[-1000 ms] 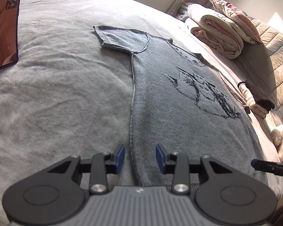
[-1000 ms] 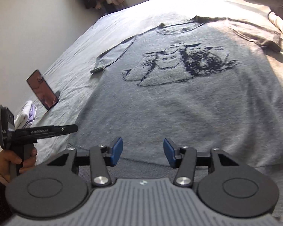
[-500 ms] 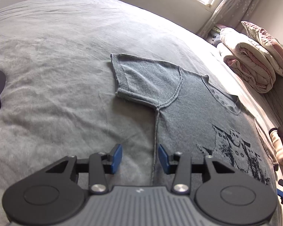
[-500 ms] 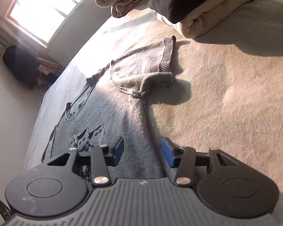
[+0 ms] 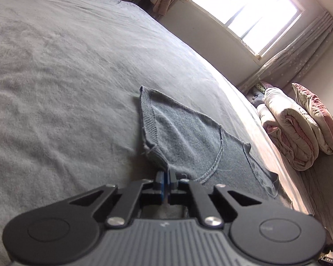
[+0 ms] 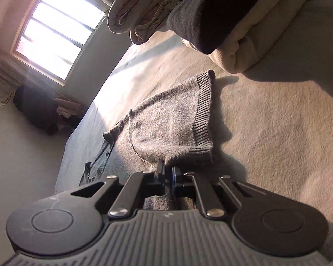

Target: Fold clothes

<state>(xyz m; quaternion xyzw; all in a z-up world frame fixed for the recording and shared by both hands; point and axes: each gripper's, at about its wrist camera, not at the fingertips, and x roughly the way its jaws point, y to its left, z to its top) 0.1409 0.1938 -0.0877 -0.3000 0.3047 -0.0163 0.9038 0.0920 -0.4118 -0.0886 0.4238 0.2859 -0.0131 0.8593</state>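
A grey short-sleeved knit top (image 5: 188, 141) lies spread flat on the grey bed cover (image 5: 66, 77). My left gripper (image 5: 165, 175) is shut on the lower edge of its sleeve, right by the armpit seam, and the cloth bunches up between the blue pads. The right wrist view shows the top's other sleeve (image 6: 173, 128) with its ribbed cuff. There my right gripper (image 6: 167, 170) is shut on the sleeve's lower edge near the underarm. The body of the top lies mostly hidden behind both grippers.
A rolled quilt and a pillow (image 5: 295, 130) lie at the head of the bed. Folded cream and dark clothes (image 6: 233, 22) sit just beyond the sleeve in the right wrist view. A window (image 5: 246, 11) and a dark heap against the wall (image 6: 37, 110) stand past the bed.
Both grippers have moved up along the top's sides to the sleeves and rolled. Their jaws, open before, have shut on the sleeve edges near the armpits.
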